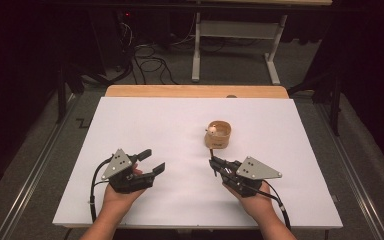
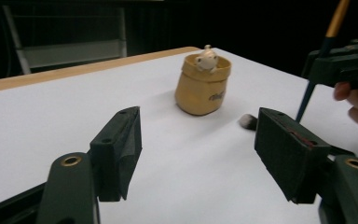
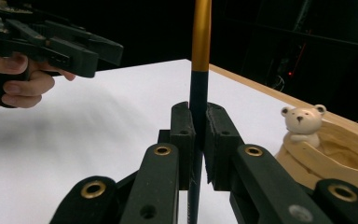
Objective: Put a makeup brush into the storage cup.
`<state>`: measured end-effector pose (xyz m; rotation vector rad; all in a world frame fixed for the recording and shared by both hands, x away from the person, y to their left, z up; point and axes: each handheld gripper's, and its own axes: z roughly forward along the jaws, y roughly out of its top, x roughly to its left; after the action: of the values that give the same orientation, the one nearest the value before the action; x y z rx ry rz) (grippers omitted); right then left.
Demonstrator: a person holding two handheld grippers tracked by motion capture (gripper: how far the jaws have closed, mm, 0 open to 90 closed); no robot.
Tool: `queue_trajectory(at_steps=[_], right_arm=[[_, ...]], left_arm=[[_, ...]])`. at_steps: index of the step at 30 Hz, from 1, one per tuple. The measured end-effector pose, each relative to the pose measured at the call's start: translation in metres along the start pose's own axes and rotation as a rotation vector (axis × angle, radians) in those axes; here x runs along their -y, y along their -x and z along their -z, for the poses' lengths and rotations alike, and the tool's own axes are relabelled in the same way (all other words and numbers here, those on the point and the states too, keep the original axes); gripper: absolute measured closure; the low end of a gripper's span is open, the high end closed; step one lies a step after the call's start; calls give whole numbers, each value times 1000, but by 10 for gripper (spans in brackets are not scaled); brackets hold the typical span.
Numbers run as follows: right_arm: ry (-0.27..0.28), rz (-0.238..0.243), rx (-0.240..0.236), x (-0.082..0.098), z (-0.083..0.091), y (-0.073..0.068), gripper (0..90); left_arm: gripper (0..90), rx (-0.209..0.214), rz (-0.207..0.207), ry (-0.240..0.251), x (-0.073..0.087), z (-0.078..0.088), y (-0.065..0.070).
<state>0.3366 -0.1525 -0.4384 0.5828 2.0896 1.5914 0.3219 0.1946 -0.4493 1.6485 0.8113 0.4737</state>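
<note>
- A white table top (image 1: 145, 125) takes up most of the high view.
- A light wooden edge strip (image 1: 180, 91) runs along its far side.
- A grey metal frame with two feet (image 1: 237, 47) stands on the floor behind it.
- Black cables (image 1: 150, 62) lie coiled on the dark floor.

Bright overhead light on the white table (image 1: 130, 130), dark surroundings, soft focus.
</note>
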Motion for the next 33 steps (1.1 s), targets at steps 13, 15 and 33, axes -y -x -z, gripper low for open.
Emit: queue_trajectory(at_steps=[13,15,33], right_arm=[[27,-23,55,0,16,13,845],[31,-28,64,0,19,16,845],[27,-57,147,4,31,37,845]], left_arm=[[199,-77,34,-22,12,17,-22],[184,-78,39,-26,15,17,-23],[2,-132,46,-19,24,29,-26]])
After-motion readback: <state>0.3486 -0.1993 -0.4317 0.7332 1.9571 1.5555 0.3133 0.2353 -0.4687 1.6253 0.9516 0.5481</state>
